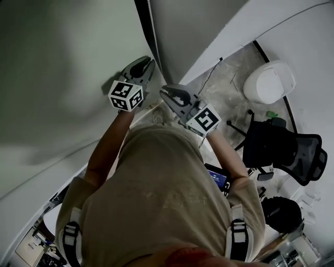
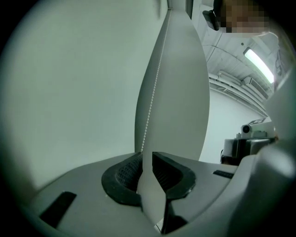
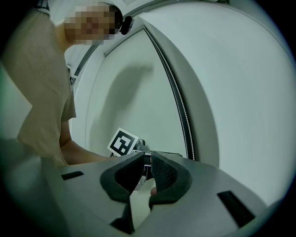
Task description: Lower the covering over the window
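Bead chain (image 1: 154, 41) of the window covering hangs along a dark frame strip (image 1: 142, 15). In the head view, our left gripper (image 1: 150, 63) and right gripper (image 1: 164, 94) sit close together at its lower end. In the left gripper view we see narrow jaws, with the chain (image 2: 153, 97) running down between them unpinched. In the right gripper view we see a narrow, empty slit, with the chain (image 3: 186, 124) passing to its right.

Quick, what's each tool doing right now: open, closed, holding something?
Left tool: slightly open, bead chain in the gap, not pinched.
Right tool: nearly closed; any grip cannot be told.
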